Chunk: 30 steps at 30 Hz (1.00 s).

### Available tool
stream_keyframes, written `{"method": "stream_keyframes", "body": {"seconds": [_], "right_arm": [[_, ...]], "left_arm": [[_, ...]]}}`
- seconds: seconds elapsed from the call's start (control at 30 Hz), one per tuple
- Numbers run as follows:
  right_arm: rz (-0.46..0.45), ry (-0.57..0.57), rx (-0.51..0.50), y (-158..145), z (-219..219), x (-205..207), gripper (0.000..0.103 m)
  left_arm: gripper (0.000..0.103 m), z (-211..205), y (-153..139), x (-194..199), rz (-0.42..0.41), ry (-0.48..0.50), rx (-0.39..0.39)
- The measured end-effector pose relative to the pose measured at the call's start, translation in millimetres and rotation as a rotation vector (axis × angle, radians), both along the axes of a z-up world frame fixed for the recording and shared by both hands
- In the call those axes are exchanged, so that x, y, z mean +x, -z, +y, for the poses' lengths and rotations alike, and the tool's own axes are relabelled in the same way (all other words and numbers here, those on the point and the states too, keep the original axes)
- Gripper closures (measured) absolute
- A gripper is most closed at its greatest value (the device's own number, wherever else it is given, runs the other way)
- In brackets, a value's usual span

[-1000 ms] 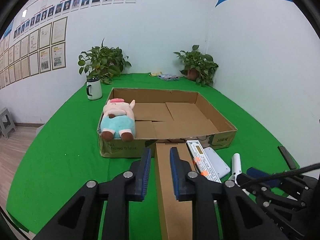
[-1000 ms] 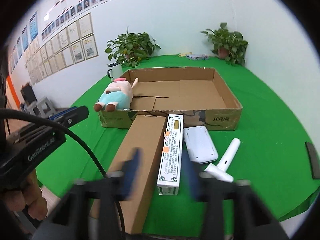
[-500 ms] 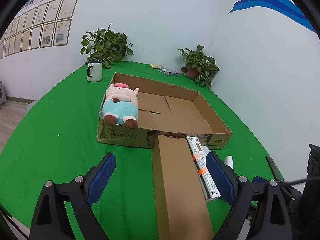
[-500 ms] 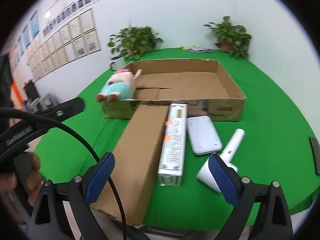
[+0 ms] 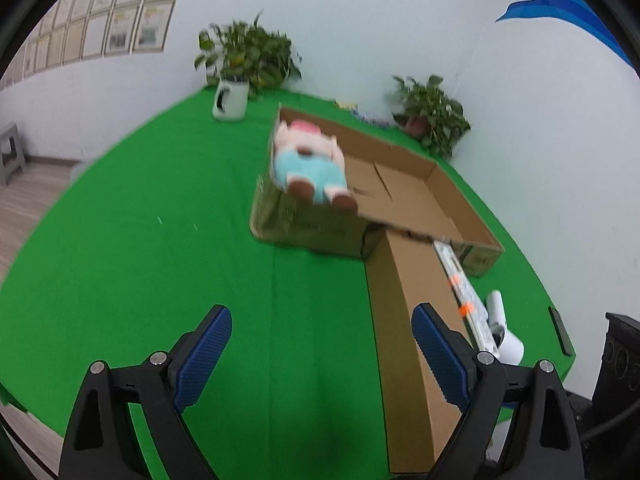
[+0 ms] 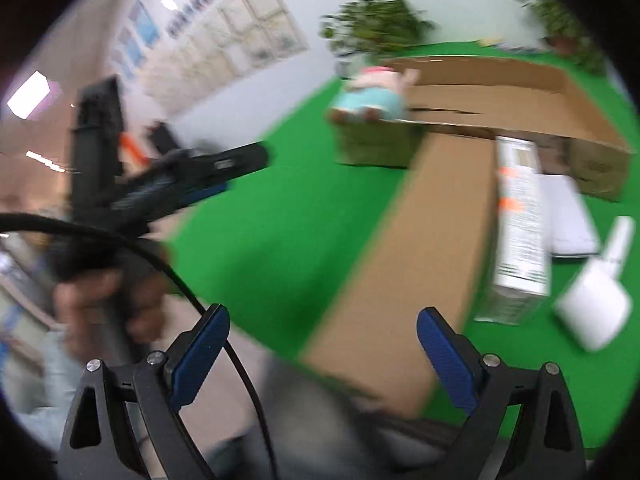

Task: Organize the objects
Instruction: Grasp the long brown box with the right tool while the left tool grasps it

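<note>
A long brown carton (image 5: 404,320) lies on the green table (image 5: 160,260), its far end against an open cardboard tray (image 5: 452,184). A pink and blue plush pig (image 5: 308,160) rests on the tray's near left corner. Beside the carton lie a narrow white box (image 5: 460,284) and a white handled tool (image 5: 502,332). My left gripper (image 5: 320,332) is open above the cloth, its right finger over the carton's near part. My right gripper (image 6: 320,332) is open above the carton's (image 6: 420,240) near end and grips nothing. The right wrist view is blurred.
A white mug (image 5: 230,98) and two potted plants (image 5: 432,112) stand at the back. A flat white device (image 6: 568,216) lies right of the narrow box (image 6: 520,220). A black bar (image 5: 558,330) sits at the right edge. A hand (image 6: 92,292) holds the left gripper.
Both grippers went from shut to wide open. Both views have dropped closer to the table and swung left, and the long carton now sits further right in each.
</note>
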State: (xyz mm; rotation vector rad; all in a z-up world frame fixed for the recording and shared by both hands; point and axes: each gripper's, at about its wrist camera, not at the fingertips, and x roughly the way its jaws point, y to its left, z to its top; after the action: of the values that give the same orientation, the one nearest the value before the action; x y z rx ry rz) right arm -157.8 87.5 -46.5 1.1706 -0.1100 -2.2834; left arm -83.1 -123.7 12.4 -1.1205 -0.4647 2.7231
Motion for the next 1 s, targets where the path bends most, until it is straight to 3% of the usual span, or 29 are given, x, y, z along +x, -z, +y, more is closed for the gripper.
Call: {"method": "stream_keyframes", "body": {"seconds": [0.2, 0.33, 0.47, 0.6, 0.87, 0.97, 1.0], "right_arm": [[0.072, 0.112, 0.163, 14, -2, 1, 0.008], [0.018, 0.150, 0.143, 25, 2, -7, 0.008], [-0.069, 0.152, 0.092, 34, 1, -13, 0.007], [-0.049, 0.187, 0.191, 40, -15, -11, 0.006], [0.002, 0.174, 0.219, 41, 3, 3, 0.013], [0.003, 0.171, 0.207, 40, 20, 16, 0.017], [0.000, 0.171, 0.203, 41, 27, 21, 0.018]], "left_arm": [[0.014, 24, 44, -17, -0.098, 0.111, 0.061], [0.014, 23, 67, -34, -0.165, 0.156, 0.183], [0.014, 26, 75, -43, -0.184, 0.196, 0.189], [0.014, 23, 77, -47, -0.194, 0.214, 0.206], [0.015, 38, 84, -38, -0.221, 0.271, 0.225], [0.015, 46, 95, -31, -0.273, 0.315, 0.361], [0.015, 51, 95, -24, -0.254, 0.310, 0.352]]}}
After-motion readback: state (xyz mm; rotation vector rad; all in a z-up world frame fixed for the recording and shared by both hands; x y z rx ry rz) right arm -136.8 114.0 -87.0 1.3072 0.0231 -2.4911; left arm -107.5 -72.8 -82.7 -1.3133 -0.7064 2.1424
